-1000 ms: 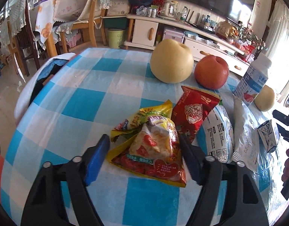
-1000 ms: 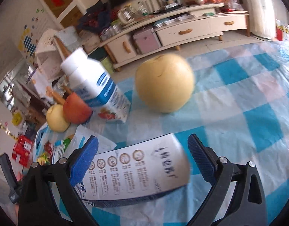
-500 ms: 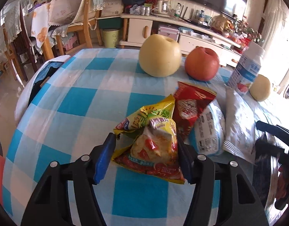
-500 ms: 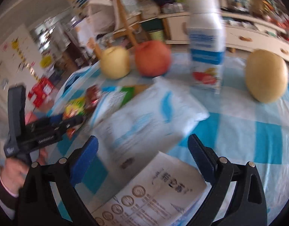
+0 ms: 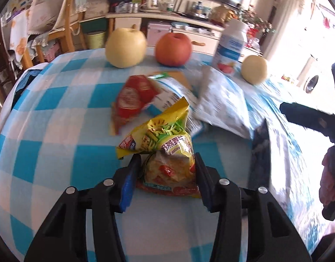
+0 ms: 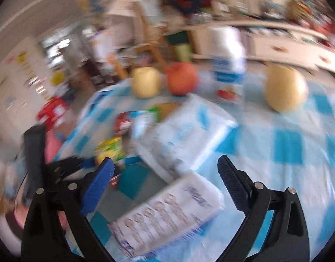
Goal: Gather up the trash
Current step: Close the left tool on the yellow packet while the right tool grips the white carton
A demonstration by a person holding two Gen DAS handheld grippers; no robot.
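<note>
On the blue-and-white checked tablecloth (image 5: 47, 131) lies a pile of wrappers. My left gripper (image 5: 166, 159) has its jaws closing on the crumpled yellow snack wrapper (image 5: 167, 144), with both blue pads against its sides. Beyond it lie a red wrapper (image 5: 132, 98), a white-and-blue bag (image 5: 171, 96) and a large white bag (image 5: 222, 104). My right gripper (image 6: 165, 160) stands wide open over a white printed packet (image 6: 167, 214), its pads not touching it. The right wrist view is blurred; the yellow wrapper (image 6: 111, 150) shows at its left.
Two yellow pears (image 5: 125, 47) (image 5: 254, 69), a red apple (image 5: 173, 49) and a white milk bottle (image 5: 230, 45) stand along the table's far side. A wooden chair (image 5: 67, 19) and a long low cabinet (image 5: 189, 24) lie beyond. A hand (image 5: 328, 185) shows at the right edge.
The left jaws narrowed onto the yellow wrapper, which bunched up between the pads. The right gripper swung from the pear toward the wrapper pile, staying open over the white printed packet.
</note>
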